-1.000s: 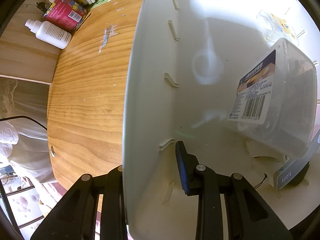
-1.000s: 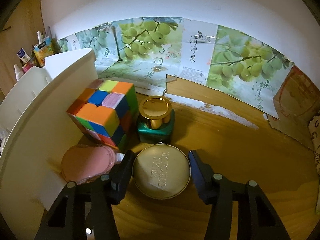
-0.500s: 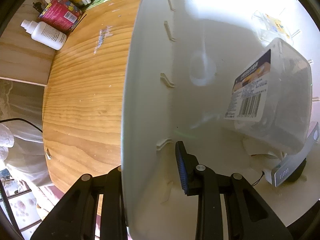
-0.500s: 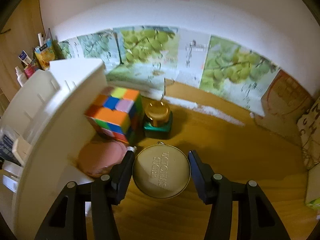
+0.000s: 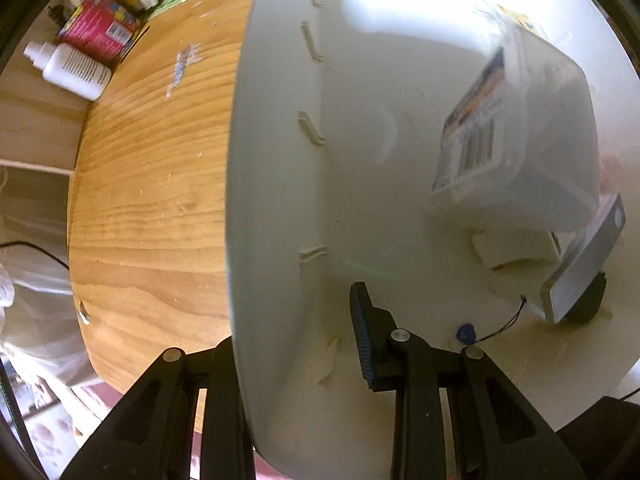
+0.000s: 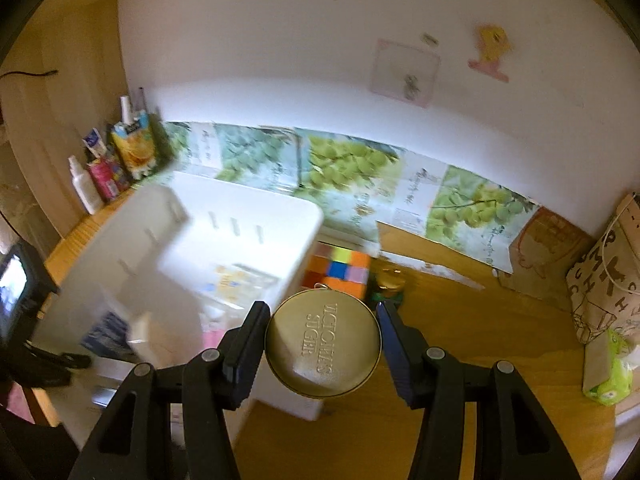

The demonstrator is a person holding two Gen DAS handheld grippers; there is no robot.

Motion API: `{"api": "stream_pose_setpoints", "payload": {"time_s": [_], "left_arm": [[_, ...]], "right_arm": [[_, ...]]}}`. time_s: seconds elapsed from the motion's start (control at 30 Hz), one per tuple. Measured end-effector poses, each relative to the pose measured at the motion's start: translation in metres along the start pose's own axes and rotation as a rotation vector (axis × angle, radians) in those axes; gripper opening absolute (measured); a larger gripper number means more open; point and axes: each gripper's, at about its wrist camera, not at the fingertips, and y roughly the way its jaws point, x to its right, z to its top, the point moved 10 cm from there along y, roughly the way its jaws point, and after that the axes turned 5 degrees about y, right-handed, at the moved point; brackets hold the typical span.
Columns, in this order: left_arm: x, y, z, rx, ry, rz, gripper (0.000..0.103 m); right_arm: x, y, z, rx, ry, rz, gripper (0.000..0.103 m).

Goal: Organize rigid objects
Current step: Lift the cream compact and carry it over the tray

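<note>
My right gripper [image 6: 322, 312] is shut on a round gold tin [image 6: 322, 350] with embossed lettering, held in the air beside the right wall of a white bin [image 6: 240, 216]. Below and beyond the tin, a colour cube [image 6: 340, 276] and a green bottle with a gold cap [image 6: 390, 284] stand on the wooden table. My left gripper [image 5: 292, 320] points down and straddles the white bin's wall [image 5: 272, 160], shut on it, with the blue pad inside. Inside the bin lie a clear box with a barcode label [image 5: 520, 136] and a grey flat device [image 5: 584, 264].
A white squeeze bottle [image 5: 72, 68] and a pink packet [image 5: 100, 26] stand at the table's far left corner. Grape posters [image 6: 340, 160] line the back wall. A patterned paper bag [image 6: 604, 280] and a green packet [image 6: 608, 376] sit on the right.
My right gripper has risen with the gold tin; the cube and green bottle now sit lower and farther, and the bin's inside shows. The left gripper has stayed on the bin wall.
</note>
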Motion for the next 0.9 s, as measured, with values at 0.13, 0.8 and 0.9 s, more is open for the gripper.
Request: {"api": "stream_pose_setpoints", "payload": {"time_s": [0.13,0.8,0.9], "left_arm": [[0.0,0.002,-0.009,0.021,0.041,0.008,0.031],[-0.003,0.007,-0.012,0.032,0.162,-0.126,0.031],[0.001,0.007,-0.008,0.032,0.186,-0.125,0.031]], "right_arm": [[-0.032,-0.011,-0.003,-0.002,0.014,0.027,0.055],[-0.138,-0.011,-0.055,-0.096,0.03,0.087,0.055],[-0.144,-0.01,-0.056,-0.098,0.026,0.083,0.055]]}}
